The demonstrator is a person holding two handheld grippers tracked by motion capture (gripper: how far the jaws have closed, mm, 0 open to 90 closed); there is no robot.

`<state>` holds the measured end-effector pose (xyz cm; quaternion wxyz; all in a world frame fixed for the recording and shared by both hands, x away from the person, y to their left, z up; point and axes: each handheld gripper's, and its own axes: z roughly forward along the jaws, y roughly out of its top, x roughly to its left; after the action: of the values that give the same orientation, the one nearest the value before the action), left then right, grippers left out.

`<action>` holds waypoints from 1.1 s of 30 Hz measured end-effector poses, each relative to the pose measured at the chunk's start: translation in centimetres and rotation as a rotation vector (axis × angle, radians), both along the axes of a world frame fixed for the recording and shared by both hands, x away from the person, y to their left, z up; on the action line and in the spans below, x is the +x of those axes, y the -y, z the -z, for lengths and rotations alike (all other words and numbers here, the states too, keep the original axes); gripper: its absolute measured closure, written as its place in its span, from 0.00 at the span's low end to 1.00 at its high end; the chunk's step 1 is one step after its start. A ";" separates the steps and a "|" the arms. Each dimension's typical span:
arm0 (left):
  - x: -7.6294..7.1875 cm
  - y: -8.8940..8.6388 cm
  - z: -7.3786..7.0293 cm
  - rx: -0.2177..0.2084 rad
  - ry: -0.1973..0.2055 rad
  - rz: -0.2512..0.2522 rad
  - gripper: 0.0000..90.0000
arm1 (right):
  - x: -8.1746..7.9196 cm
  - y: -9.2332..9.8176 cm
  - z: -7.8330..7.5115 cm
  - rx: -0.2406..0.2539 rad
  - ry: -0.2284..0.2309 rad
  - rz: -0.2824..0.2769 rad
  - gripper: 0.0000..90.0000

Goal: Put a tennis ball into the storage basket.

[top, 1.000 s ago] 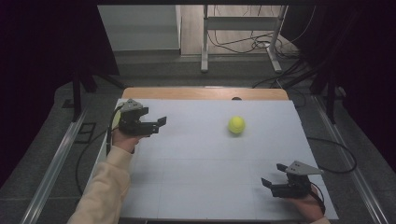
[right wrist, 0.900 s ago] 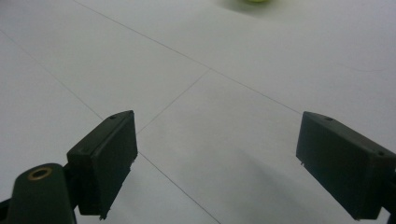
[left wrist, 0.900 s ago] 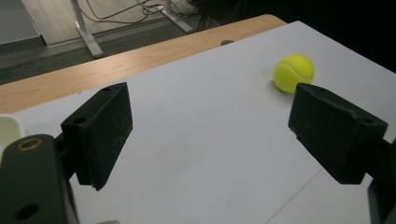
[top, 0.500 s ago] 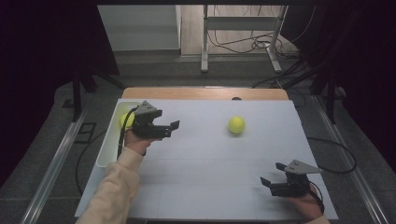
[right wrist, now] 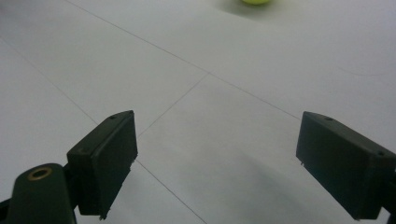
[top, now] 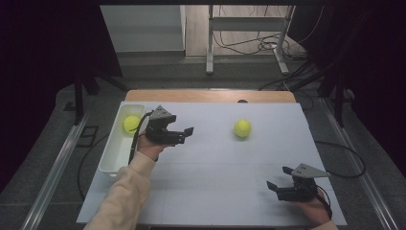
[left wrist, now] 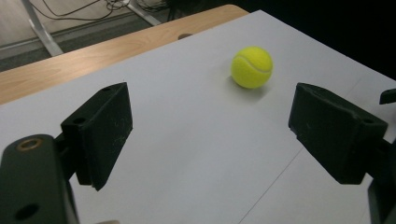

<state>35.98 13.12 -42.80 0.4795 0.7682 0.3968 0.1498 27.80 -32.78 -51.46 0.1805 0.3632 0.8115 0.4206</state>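
A yellow tennis ball [top: 242, 128] lies on the white table top, right of centre toward the far side. A second yellow ball [top: 130, 123] rests in the far end of a white tray [top: 111, 155] at the table's left edge. My left gripper [top: 186, 134] hovers just right of the tray, open and empty, and points toward the loose ball. In the left gripper view that ball [left wrist: 252, 66] sits ahead of the wide-apart jaws [left wrist: 212, 121]. My right gripper [top: 278, 177] rests near the front right corner, open, with bare table between its jaws [right wrist: 217, 140].
The white sheet [top: 215, 182] covers most of the table, with a strip of wood [top: 206, 96] along the far edge. Metal rails run along both sides on the floor. Cables and a stand's legs [top: 244, 43] lie beyond the table.
My left hand has moved right, from over the tray out above the table. The ball in the tray has come into sight. The right hand has stayed put.
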 end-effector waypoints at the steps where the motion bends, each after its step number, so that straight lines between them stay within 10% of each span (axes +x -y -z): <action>1: 0.1 0.2 0.1 -0.004 -0.001 0.005 0.16 | 0.0 0.0 0.0 -0.001 0.000 0.001 0.15; 33: 1.2 4.2 1.9 -0.008 -0.025 0.074 0.15 | -0.1 -0.2 -0.1 0.007 0.005 -0.003 0.15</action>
<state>37.20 8.95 -44.66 0.4830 0.7821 0.3747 0.1208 27.68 -32.61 -51.35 0.1806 0.3613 0.8103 0.4245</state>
